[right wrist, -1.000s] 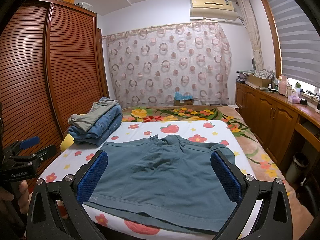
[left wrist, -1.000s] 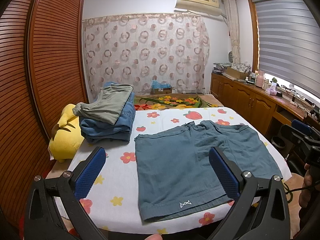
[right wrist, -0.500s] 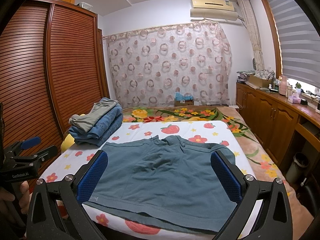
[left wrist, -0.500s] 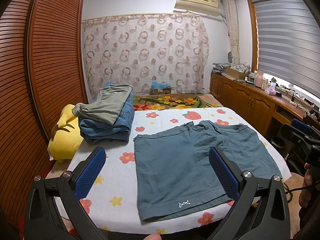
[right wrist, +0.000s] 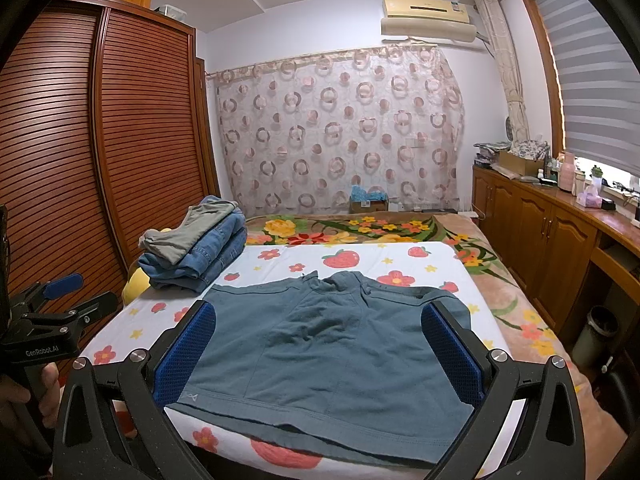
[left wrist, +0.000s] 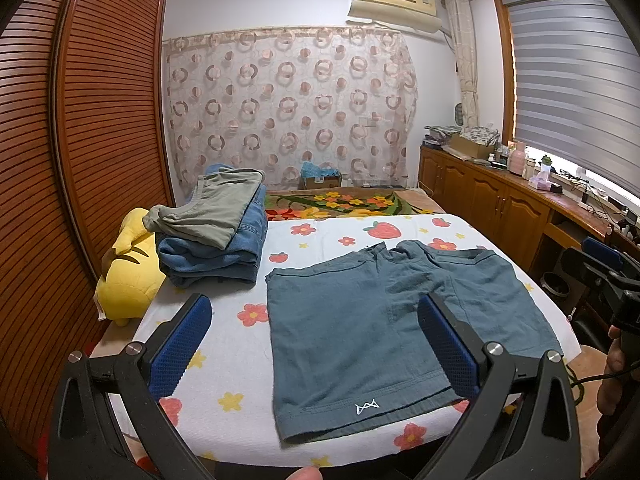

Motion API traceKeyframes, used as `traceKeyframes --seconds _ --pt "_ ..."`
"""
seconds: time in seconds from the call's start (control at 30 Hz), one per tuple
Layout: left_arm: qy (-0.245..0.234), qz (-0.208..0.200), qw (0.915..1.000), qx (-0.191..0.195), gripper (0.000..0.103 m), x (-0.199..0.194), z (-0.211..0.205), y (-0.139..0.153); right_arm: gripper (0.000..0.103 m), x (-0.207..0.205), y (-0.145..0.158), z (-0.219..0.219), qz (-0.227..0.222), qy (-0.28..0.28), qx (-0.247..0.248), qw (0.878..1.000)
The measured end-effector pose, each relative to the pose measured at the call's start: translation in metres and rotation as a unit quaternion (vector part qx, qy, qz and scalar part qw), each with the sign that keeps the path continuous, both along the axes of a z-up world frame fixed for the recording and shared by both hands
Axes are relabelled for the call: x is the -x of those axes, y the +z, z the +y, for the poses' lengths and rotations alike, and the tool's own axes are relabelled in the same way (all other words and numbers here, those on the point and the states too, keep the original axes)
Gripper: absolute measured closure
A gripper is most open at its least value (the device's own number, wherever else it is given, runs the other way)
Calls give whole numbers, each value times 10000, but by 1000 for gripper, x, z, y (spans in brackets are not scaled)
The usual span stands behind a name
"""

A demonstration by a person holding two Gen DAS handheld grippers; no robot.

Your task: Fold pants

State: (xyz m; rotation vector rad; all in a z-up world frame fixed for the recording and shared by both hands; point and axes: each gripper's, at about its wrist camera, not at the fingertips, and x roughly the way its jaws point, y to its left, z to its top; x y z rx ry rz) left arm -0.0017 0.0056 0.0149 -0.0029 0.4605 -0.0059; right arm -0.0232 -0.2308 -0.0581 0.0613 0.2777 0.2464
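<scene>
Both hand-held grippers, left (left wrist: 316, 342) and right (right wrist: 318, 346), gape wide above the pants (left wrist: 384, 328), holding nothing.

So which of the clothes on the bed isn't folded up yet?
The teal shorts, spread flat near the bed's front edge. The olive-green garment and the blue jeans beneath it are already folded, stacked by the yellow plush toy.

Bare bedsheet (left wrist: 240, 364) lies open left of the shorts (left wrist: 384, 328); the folded clothes stack (left wrist: 216, 236) and yellow plush (left wrist: 124, 276) block the far-left corner.
</scene>
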Motion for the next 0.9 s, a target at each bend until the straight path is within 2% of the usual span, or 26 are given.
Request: traceKeyframes --seconds 0.2,0.37,0.5,0.9 --pt "-1 67 10000 -14 0 3 -1 8 0 -1 0 5 28 3 19 10000" --pt "1 251 9997 -27 0 5 -10 3 0 -6 -4 5 145 -27 27 9999" --pt "-1 375 9993 -31 0 -5 -9 -20 0 -10 -4 5 237 -61 46 9997" --pt "-258 875 9957 145 0 -25 5 -61 0 -28 -3 11 561 -42 184 9982"
